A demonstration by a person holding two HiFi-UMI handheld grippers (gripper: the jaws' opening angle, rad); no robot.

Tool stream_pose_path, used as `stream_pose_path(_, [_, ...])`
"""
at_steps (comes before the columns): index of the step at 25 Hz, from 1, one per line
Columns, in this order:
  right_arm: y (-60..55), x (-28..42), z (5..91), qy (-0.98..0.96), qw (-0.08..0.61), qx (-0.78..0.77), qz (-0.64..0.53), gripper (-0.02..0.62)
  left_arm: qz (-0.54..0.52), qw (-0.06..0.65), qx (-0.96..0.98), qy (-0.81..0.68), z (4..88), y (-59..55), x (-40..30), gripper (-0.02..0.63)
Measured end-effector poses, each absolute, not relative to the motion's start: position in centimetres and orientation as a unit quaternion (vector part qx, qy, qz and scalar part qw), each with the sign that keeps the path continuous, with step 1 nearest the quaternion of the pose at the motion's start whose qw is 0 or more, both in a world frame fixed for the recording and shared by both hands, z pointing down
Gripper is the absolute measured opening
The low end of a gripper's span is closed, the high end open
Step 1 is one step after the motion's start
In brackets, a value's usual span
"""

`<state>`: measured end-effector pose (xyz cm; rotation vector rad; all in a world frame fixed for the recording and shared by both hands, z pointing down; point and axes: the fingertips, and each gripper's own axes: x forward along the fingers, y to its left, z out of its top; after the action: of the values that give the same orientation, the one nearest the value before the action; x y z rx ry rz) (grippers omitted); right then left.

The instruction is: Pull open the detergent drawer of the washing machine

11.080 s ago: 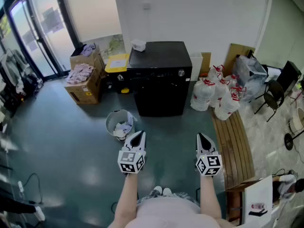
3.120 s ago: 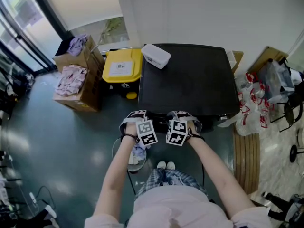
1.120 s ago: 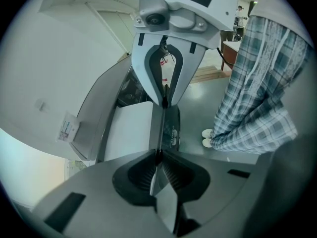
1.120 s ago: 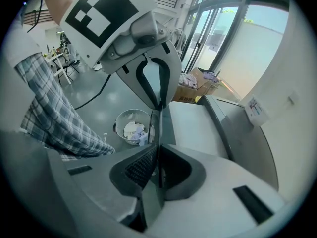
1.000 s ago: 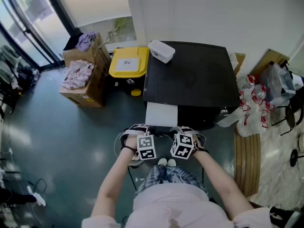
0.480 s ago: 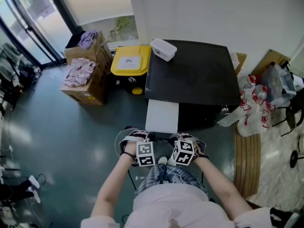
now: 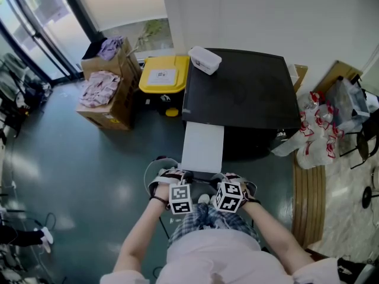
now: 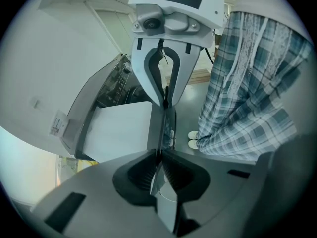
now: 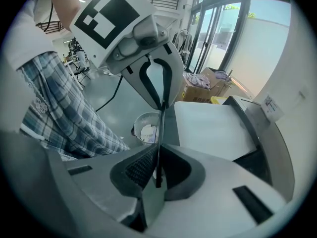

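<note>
Drawer (image 7: pixel 203 148), white on top, stands far out of the black washer's (image 7: pixel 240 90) front at its left side. Its near end is at the two claws, which sit side by side just before the person's legs. The left claw (image 8: pixel 161 152) is clamped on the drawer's thin front lip, and the right claw (image 9: pixel 158 155) is clamped on the same lip just beside it, facing the other way. What the drawer holds cannot be made out.

A round basket (image 9: pixel 148 128) on the floor left of the drawer holds crumpled scraps. Two cardboard boxes (image 7: pixel 109 96) further left are heaped with clothes. A yellow-lidded bin (image 7: pixel 163 76) stands against the washer, and a closed white tub (image 7: pixel 204 60) sits on the washer's top.
</note>
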<state>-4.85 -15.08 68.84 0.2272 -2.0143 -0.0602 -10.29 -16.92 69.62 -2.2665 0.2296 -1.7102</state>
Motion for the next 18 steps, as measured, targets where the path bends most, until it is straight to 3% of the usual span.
stream_pose_path(18, [-14.67, -5.1, 68.54, -0.855, 0.507, 0.107, 0.027, 0.05, -0.575, 0.112, -0.807, 0.074, 69.22, -16.43, -10.42, 0.061])
